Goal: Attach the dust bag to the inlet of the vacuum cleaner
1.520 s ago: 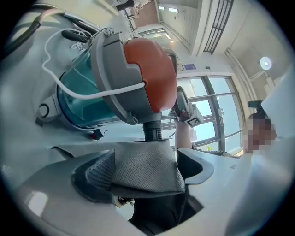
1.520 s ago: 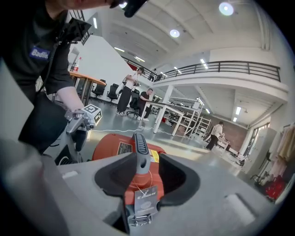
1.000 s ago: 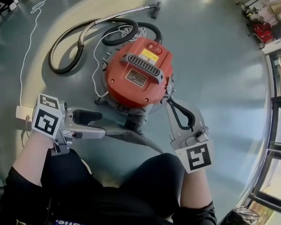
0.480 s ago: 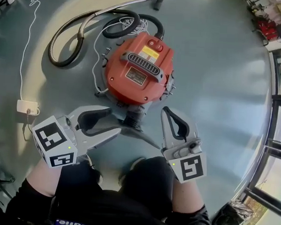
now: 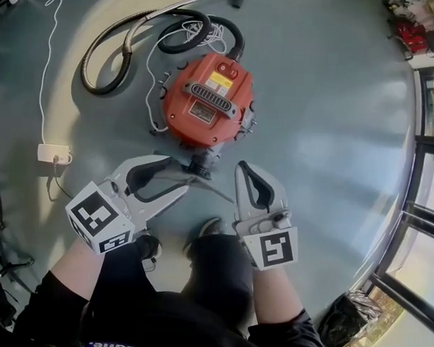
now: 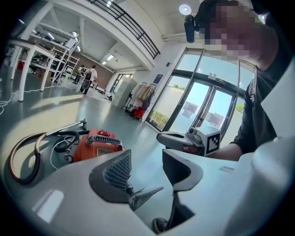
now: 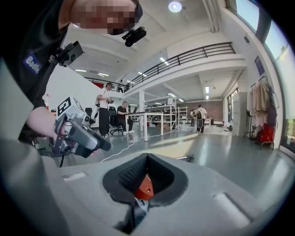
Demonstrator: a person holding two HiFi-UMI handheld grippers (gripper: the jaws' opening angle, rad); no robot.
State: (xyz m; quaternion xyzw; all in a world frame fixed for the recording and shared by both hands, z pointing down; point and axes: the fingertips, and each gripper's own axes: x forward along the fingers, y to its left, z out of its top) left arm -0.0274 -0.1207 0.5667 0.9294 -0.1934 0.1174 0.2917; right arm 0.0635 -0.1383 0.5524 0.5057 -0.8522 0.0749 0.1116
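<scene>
The red vacuum cleaner (image 5: 206,107) stands on the floor ahead of me; it also shows in the left gripper view (image 6: 97,146). A flat grey pointed piece (image 5: 215,190), likely the dust bag, lies on the floor at its near side by the inlet. My left gripper (image 5: 179,176) hangs above the bag's left end, jaws half apart, with nothing between the pads (image 6: 120,171). My right gripper (image 5: 243,167) hovers to the right, shut and empty. Red vacuum casing (image 7: 145,188) shows through the gap behind its shut jaws.
The grey hose (image 5: 118,55) loops at the vacuum's far left. A white cable runs to a power strip (image 5: 52,153) on the floor at left. My shoe (image 5: 207,230) is just below the bag. Glass doors (image 5: 429,144) and a black bin bag (image 5: 347,325) are at the right.
Both grippers have lifted off the floor. The left one has rolled, its jaws have narrowed, and it has left the grey piece on the floor. The right jaws have closed fully.
</scene>
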